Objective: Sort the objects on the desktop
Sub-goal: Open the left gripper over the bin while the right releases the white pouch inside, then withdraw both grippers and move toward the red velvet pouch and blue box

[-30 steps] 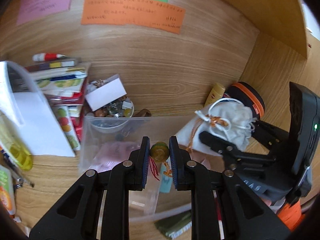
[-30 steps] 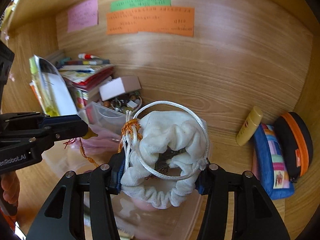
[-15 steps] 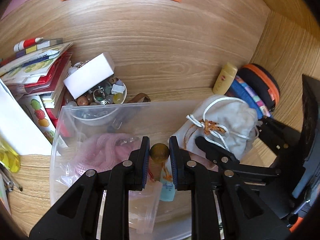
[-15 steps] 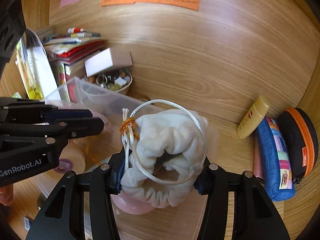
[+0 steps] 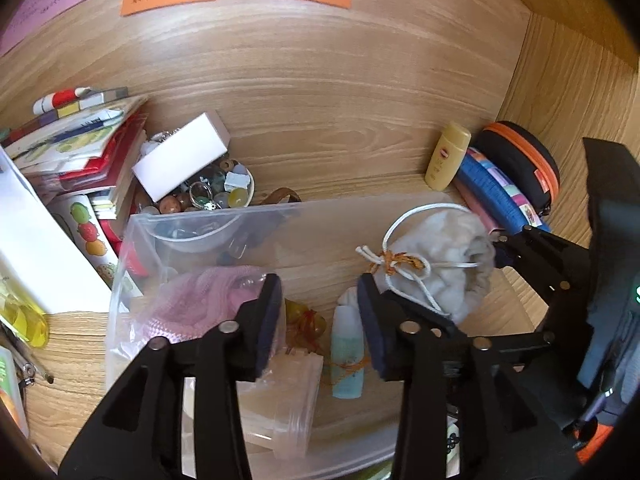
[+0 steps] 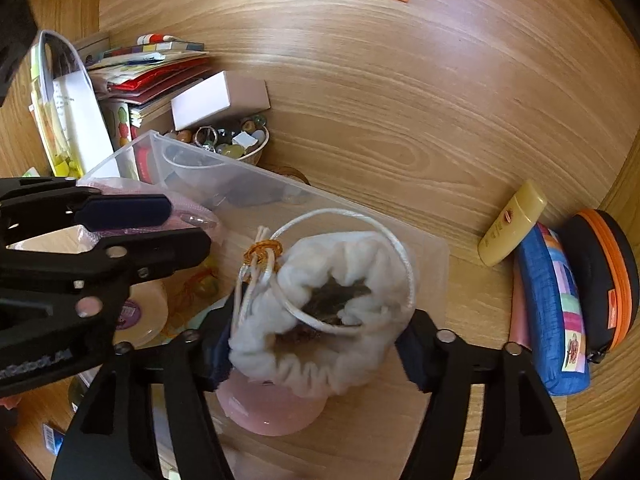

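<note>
White drawstring pouch (image 6: 320,308) between opening right claw (image 6: 316,344) pads, left claw (image 5: 318,316) opening, empty, over clear bin (image 5: 132,240)

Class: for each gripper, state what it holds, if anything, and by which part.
Left gripper: nothing; its jaws are opening, empty. Right gripper: the white drawstring pouch sits between its opening jaws at the gathered sides; a firm hold cannot be told.

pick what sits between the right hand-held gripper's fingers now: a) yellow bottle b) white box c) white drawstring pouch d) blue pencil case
c: the white drawstring pouch sits between the fingers of the right hand-held gripper, whose jaws are opening, above the clear plastic bin.
</note>
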Demonstrator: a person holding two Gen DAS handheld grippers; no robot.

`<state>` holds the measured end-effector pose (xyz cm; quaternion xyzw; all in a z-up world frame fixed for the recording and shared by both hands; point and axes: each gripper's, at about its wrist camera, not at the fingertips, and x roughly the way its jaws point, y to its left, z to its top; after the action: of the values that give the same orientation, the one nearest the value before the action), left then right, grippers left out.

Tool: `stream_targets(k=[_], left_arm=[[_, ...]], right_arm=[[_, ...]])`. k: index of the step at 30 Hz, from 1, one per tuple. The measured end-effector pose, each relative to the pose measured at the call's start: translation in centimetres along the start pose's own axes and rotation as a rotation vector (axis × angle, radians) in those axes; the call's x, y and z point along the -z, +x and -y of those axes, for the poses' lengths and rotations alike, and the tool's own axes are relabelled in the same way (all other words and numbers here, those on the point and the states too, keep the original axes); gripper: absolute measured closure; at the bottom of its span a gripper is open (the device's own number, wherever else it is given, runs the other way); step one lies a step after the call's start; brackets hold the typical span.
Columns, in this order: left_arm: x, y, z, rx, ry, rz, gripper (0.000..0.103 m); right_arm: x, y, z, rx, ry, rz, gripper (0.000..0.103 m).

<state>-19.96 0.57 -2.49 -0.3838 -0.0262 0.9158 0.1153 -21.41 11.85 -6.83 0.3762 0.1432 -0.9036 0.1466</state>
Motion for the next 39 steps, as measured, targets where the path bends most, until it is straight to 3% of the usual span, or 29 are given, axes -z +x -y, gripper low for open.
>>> stream_targets(k=[4, 10, 13, 17, 25, 35, 39], left_arm=[[-0.1, -1.2, 0.0, 0.007, -0.007, 0.037, 0.047], [-0.3, -3.0, 0.0, 0.004, -0.015, 0.091, 0.044], [-0.4, -4.0, 0.0, -0.011, -0.015, 0.116, 0.036], [-0.4, -5.0, 0.2, -0.028, -0.005, 0.135, 0.035], [0.9, -7.7, 0.9, -0.080, 0.029, 0.168, 0.021], [3.6, -10.0, 0.9, -0.149, 0.038, 0.161, 0.019], [5.1, -10.6, 0.4, -0.139, 0.024, 0.147, 0.019]], right_arm=[[0.0, -0.3, 0.1, -0.014, 0.007, -0.005, 0.035], [-0.1, -1.1, 0.0, -0.024, 0.016, -0.015, 0.035], [0.1, -2.2, 0.2, -0.027, 0.024, -0.005, 0.034], [0.7, -4.8, 0.3, 0.001, 0.015, 0.056, 0.020], [2.1, -9.8, 0.1, 0.006, -0.013, 0.157, 0.019], [4.5, -11.8, -0.3, -0.001, -0.026, 0.172, 0.019], [5.7, -11.9, -0.2, -0.002, -0.024, 0.151, 0.019]])
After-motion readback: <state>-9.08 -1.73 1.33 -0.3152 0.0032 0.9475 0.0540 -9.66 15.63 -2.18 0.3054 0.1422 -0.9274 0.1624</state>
